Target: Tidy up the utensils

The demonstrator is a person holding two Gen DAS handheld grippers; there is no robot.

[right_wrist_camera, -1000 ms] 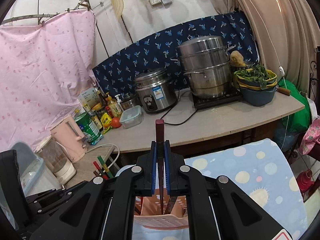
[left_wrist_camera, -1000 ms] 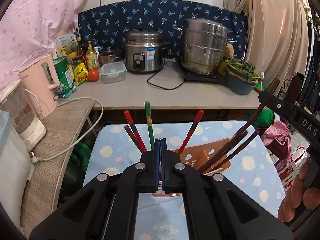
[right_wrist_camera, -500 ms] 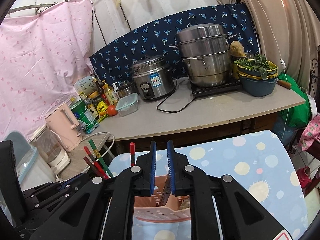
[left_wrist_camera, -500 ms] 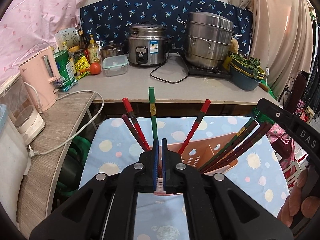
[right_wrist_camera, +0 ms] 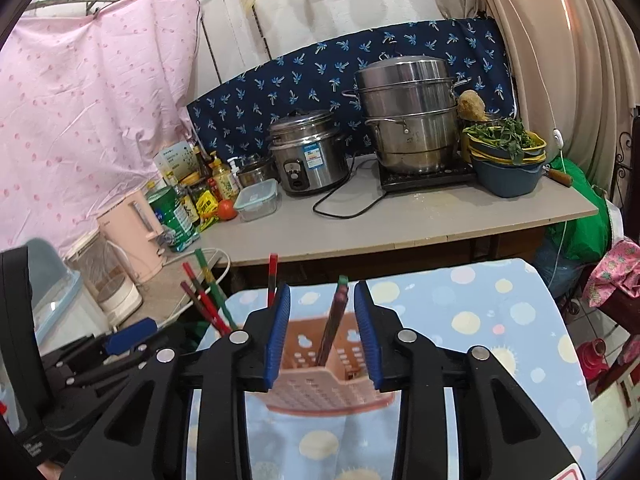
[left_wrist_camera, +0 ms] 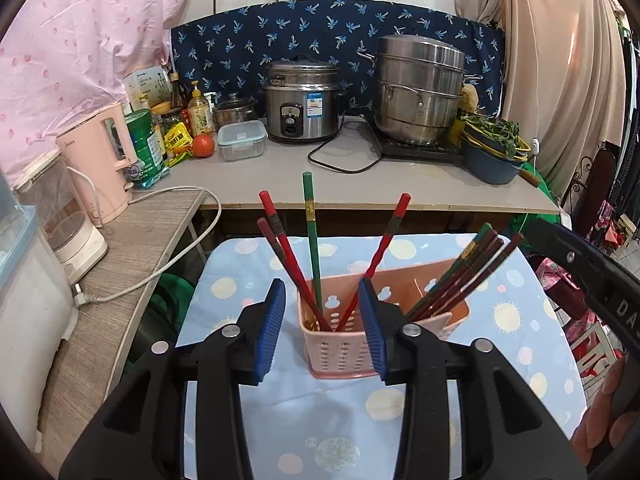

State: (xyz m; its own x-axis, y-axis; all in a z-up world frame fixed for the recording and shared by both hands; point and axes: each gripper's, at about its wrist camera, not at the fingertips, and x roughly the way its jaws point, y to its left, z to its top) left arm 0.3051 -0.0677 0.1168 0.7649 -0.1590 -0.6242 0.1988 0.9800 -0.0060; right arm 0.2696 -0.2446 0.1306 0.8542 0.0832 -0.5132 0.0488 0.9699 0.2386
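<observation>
Pink slotted holder (left_wrist_camera: 382, 318) sits on the dotted blue cloth (left_wrist_camera: 516, 320), centre of the left-wrist view; chopsticks stand in two groups; red, dark and green chopsticks (left_wrist_camera: 311, 248) fan up toward 12 o'clock from the near compartment; a darker bundle (left_wrist_camera: 464, 276) leans out toward 2 o'clock over the far rim; left gripper (left_wrist_camera: 324, 324) spread, jaws have just been opening, pads clear of everything, holder seen through the gap; right gripper (right_wrist_camera: 322, 334) likewise spread and just opened, one dark chopstick (right_wrist_camera: 334, 326) stands between its pads untouched, resting in the holder; risks, as judgement: light holder could tip or slide on the loose cloth if either claw clips a stick on the way out; the 2 o'clock bundle looks top-heavy and may pull the holder over; right pads sit close to that loose stick, a sideways pull-back could flick it out; counter (left_wrist_camera: 360, 184) clutter at 12 o'clock is well apart, no threat.
</observation>
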